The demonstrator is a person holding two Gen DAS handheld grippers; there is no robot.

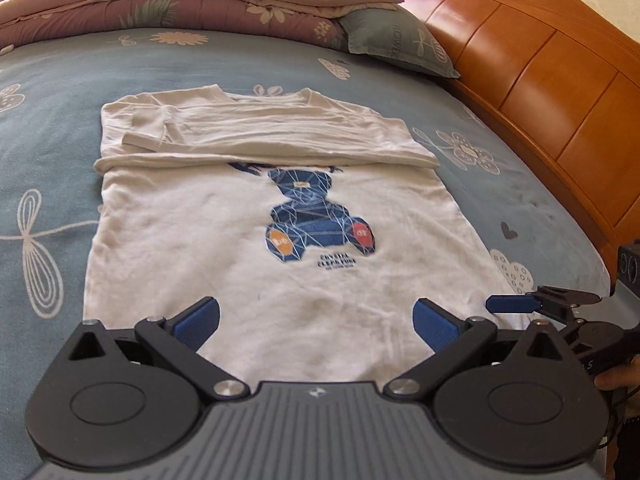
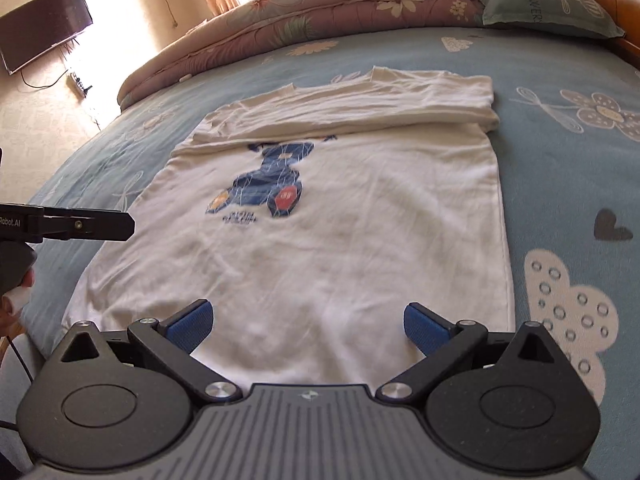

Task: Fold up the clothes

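Note:
A white T-shirt (image 1: pixel 256 240) with a blue bear print (image 1: pixel 316 216) lies flat on the bed. Its sleeves and top are folded across the chest in a band (image 1: pixel 260 132). My left gripper (image 1: pixel 316 320) hovers open above the shirt's near hem, nothing between its blue pads. In the right wrist view the same shirt (image 2: pixel 340 240) spreads ahead, and my right gripper (image 2: pixel 308 326) is open over the hem near the right corner. The right gripper (image 1: pixel 516 304) shows side-on at the right edge of the left wrist view. The left gripper (image 2: pixel 80 226) pokes in from the left of the right wrist view.
The bed sheet (image 1: pixel 56 128) is blue with white flower prints. A folded quilt (image 1: pixel 180 0) and a green pillow (image 1: pixel 396 40) lie at the far side. A wooden headboard (image 1: pixel 540 80) runs along the right. A wall TV (image 2: pixel 44 24) hangs at far left.

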